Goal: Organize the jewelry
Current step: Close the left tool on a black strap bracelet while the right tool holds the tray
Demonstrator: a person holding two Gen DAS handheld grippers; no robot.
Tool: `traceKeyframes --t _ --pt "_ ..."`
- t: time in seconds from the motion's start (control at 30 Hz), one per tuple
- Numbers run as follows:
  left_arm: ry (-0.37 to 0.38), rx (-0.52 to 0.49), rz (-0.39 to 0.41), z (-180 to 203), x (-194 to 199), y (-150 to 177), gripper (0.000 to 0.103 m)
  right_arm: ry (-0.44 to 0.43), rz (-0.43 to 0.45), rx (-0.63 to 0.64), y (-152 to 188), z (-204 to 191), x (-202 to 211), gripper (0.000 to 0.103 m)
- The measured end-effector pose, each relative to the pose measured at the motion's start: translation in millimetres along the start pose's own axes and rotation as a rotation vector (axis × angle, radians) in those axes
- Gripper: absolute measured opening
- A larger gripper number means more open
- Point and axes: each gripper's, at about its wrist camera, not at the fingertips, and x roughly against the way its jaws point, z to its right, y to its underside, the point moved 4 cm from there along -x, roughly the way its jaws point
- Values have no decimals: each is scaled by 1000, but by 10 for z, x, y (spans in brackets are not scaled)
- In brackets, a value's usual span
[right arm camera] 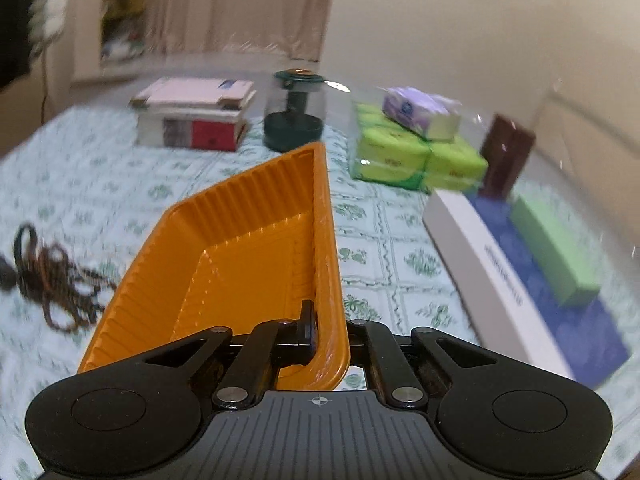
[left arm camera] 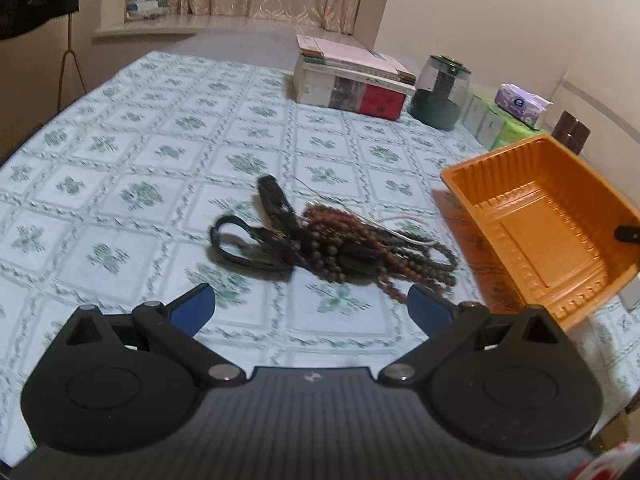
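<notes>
A tangled pile of brown and dark bead strings with black straps (left arm camera: 328, 244) lies on the patterned tablecloth; it also shows at the left of the right wrist view (right arm camera: 56, 280). My left gripper (left arm camera: 312, 308) is open and empty, just short of the pile. My right gripper (right arm camera: 324, 332) is shut on the near wall of an empty orange plastic tray (right arm camera: 240, 264) and holds it tilted above the table. The tray (left arm camera: 536, 224) stands to the right of the pile in the left wrist view, with one right fingertip (left arm camera: 627, 233) showing inside its wall.
At the table's far side are a stack of books (left arm camera: 352, 80), a dark green glass jar (left arm camera: 440, 92), green tissue packs (right arm camera: 416, 160) with a purple pack on top, a brown block (right arm camera: 506, 156), and a white and blue box (right arm camera: 520, 280) with a green box on it.
</notes>
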Motion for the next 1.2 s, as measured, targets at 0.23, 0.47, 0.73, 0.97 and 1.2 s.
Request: traceKeyframes --t 0.23,0.47,0.73,0.97,1.2 --pt "-46 -143 30 -184 -183 -81 93 53 -16 159 5 -237 53 5" --pt "-91 -223 28 -322 -534 -171 76 68 -28 181 -18 -277 46 5" --pt "-4 -310 49 -241 -519 -281 75 65 -44 189 -6 -275 18 4" --pt "14 -253 -38 -172 -706 -162 54 63 -44 187 18 -293 6 4" --pt "0 -208 -39 -133 -822 -177 31 66 -44 168 47 -299 -5 4"
